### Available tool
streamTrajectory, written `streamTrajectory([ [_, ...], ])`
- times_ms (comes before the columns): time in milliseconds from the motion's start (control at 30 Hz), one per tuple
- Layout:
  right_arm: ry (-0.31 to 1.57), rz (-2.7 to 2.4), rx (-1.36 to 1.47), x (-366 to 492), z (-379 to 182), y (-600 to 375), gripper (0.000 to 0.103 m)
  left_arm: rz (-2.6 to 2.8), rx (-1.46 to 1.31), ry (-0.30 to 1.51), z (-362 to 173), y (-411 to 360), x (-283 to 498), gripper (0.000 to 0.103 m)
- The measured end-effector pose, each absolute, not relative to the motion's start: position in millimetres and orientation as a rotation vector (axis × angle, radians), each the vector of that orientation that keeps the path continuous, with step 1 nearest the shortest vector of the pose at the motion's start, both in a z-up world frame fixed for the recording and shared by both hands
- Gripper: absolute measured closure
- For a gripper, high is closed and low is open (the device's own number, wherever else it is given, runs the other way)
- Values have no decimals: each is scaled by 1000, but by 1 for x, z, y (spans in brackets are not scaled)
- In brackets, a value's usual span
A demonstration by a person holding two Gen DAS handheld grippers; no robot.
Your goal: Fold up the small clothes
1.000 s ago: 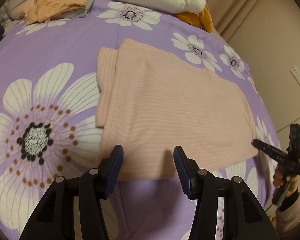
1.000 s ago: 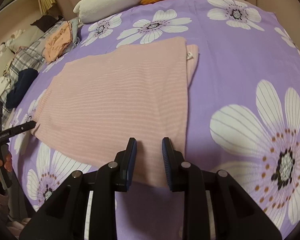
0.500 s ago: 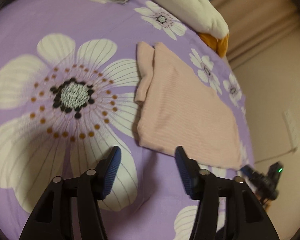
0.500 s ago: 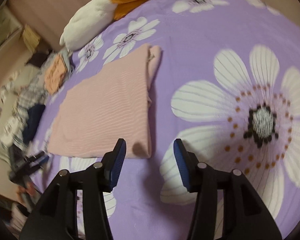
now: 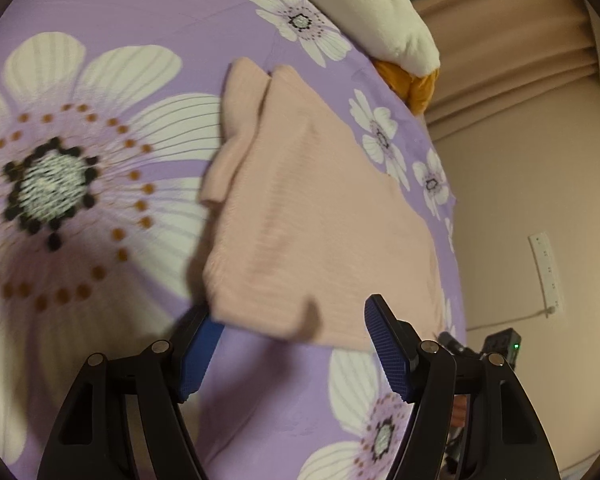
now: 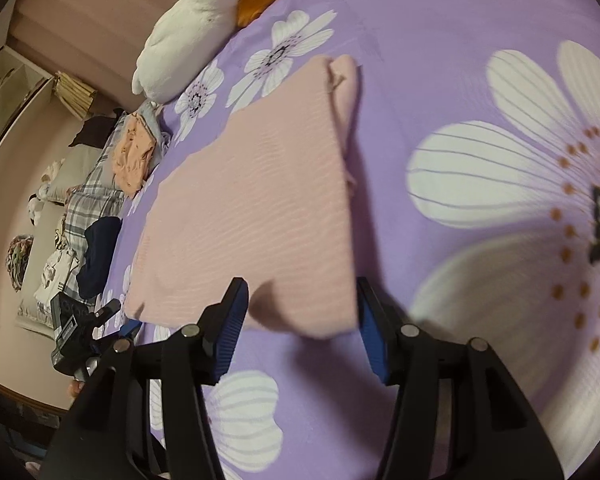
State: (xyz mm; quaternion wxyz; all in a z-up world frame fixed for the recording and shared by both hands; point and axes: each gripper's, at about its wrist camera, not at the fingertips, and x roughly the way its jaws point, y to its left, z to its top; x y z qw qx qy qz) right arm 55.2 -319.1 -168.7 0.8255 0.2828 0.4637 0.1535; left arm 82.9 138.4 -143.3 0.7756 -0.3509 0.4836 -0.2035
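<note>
Bedspread: purple, printed with big white flowers, covering the whole work surface in both wrist views.
Pink garment: ribbed top lying flat on the bedspread, folded into a rough rectangle, 1 sleeve edge showing past the long side; its near hem corners sit at the 2 grippers.
Plush toy: white with orange parts, lying at the far edge of the bed beyond the garment.
Clothes pile: plaid, orange and dark navy pieces heaped at the bed's side, well apart from the pink garment.
Left gripper: jaws wide apart, holding nothing; 1 corner of the hem lies over the blue pad on its left.
Right gripper: jaws wide apart, holding nothing; the other hem corner lies between its 2 blue pads.
</note>
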Motion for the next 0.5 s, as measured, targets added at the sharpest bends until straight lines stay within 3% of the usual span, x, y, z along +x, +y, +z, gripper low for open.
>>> streamTrajectory([
  [33, 984, 325, 592, 57, -169, -316, 59, -442, -765, 1047, -145, 137, 85, 33],
  [100, 989, 318, 579, 61, -171, -315, 73, -438, -769, 1047, -146, 134, 88, 44],
  [167, 986, 299, 562, 61, -172, -315, 86, -422, -761, 1065, -150, 132, 90, 81],
  [233, 983, 289, 560, 61, -171, -319, 91, -404, -739, 1091, -153, 130, 92, 98],
  [500, 973, 263, 572, 55, -162, -330, 94, -399, -762, 1009, -138, 144, 79, 99],
])
